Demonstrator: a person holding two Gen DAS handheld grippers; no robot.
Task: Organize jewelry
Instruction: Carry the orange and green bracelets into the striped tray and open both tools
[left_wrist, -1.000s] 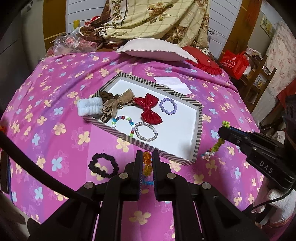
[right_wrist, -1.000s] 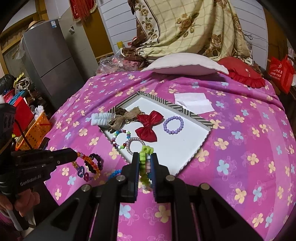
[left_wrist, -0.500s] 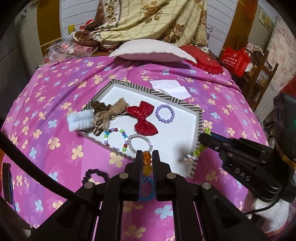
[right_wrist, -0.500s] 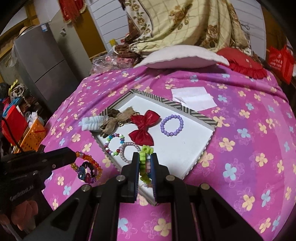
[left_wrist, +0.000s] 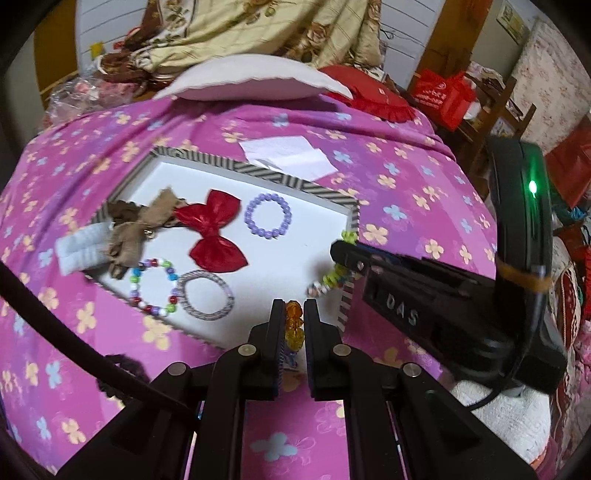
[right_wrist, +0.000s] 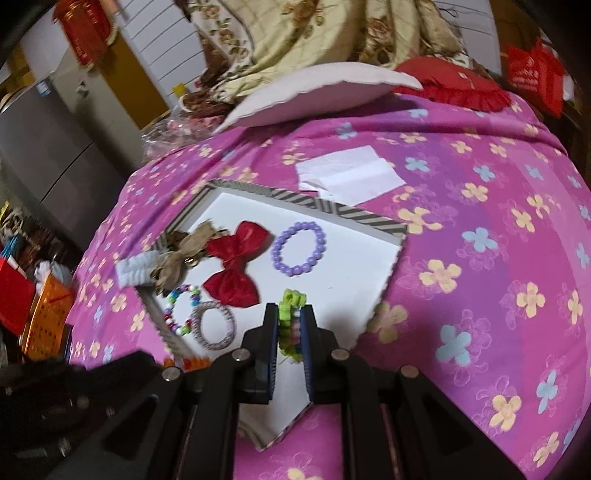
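Note:
A striped-rim white tray (left_wrist: 295, 182) (right_wrist: 369, 218) lies on the pink flowered bedspread. It holds a red bow (left_wrist: 212, 230) (right_wrist: 236, 267), a purple bead bracelet (left_wrist: 268, 215) (right_wrist: 299, 249), a multicolour bead bracelet (left_wrist: 155, 284), a silver bracelet (left_wrist: 207, 293) (right_wrist: 216, 325) and a tan bow (left_wrist: 142, 230). My left gripper (left_wrist: 293, 314) is shut on an orange bead bracelet (left_wrist: 294, 328) above the tray's near edge. My right gripper (right_wrist: 290, 314) is shut on a green bead bracelet (right_wrist: 288, 321) (left_wrist: 332, 278) over the tray's near right part.
A white scrunchie (left_wrist: 79, 249) rests on the tray's left rim. A black scrunchie (left_wrist: 122, 363) lies on the bedspread at the near left. White paper (left_wrist: 288, 155) lies beyond the tray. A pillow (left_wrist: 251, 79) and blankets are at the back. An orange basket (right_wrist: 48, 317) stands left.
Both grippers have moved forward over the tray, each still holding its bracelet. The right gripper now hangs its green bracelet above the tray's right side.

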